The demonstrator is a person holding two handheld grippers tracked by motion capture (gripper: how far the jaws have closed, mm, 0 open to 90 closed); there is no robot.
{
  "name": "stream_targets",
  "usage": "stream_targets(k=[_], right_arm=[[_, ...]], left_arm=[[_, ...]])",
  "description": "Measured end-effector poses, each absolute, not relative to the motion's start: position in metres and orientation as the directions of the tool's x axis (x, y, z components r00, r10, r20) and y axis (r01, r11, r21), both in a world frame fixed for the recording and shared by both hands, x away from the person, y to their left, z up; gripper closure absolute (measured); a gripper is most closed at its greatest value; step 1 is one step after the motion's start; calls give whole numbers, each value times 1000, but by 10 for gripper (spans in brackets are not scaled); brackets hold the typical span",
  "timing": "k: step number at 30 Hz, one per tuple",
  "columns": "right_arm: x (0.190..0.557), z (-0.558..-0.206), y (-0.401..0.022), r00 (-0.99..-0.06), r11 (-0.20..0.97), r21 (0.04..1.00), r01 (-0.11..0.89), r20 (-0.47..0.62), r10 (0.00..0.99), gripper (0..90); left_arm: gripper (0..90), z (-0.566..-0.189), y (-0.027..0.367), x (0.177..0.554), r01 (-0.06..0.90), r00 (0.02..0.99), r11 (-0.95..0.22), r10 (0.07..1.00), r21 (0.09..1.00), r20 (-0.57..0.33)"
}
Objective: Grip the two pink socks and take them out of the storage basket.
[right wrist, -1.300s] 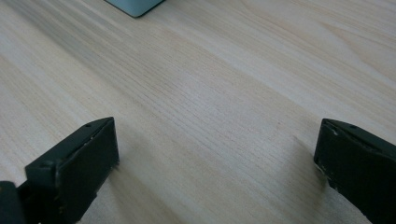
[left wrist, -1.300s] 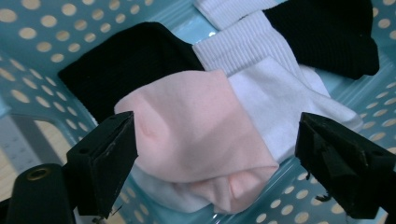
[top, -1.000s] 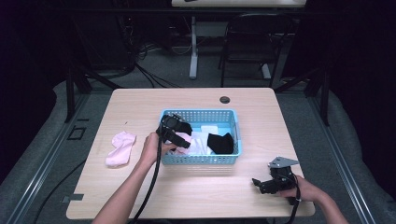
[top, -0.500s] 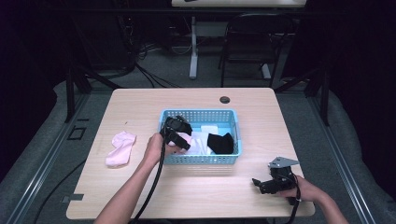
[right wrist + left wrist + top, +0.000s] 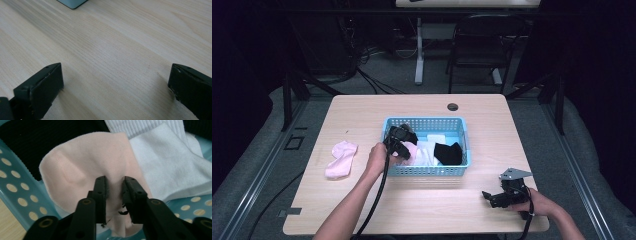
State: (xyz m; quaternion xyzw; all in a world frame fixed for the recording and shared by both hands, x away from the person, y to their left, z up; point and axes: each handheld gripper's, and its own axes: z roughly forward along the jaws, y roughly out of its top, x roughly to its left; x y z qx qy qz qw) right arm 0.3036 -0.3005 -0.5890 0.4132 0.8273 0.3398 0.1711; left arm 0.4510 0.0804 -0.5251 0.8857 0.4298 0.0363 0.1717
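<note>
Since the earlier frame the left gripper (image 5: 399, 141) has gone a little deeper into the left end of the blue basket (image 5: 459, 125), while the right gripper (image 5: 502, 196) has stayed near the worktop's front right corner. In the high view, another pink sock (image 5: 340, 158) lies by the left edge. In the left gripper view, the jaws are nearly closed, pinching a fold of the pale pink sock (image 5: 85, 170) beside a white sock (image 5: 172, 167). In the right gripper view, the jaws stand wide apart over bare wood (image 5: 117, 57), holding nothing.
</note>
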Motion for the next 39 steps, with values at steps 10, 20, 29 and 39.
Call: stream_targets(k=[10,20,29,39], right_arm=[[304,-589,-301,-601,428,704,567,-3,800,0],[304,-589,-301,-600,428,704,567,-3,800,0],[304,-589,-300,-600,425,706,567,0,800,0],[304,-589,-301,-600,427,704,567,-3,800,0]], left_arm=[[845,-513,88,448,727,643,-563,759,393,-104],[849,-484,99,441,698,651,-541,752,470,-102],[849,-468,104,439,684,658,-534,745,497,-105],[848,-441,111,436,658,666,-524,740,541,-94]])
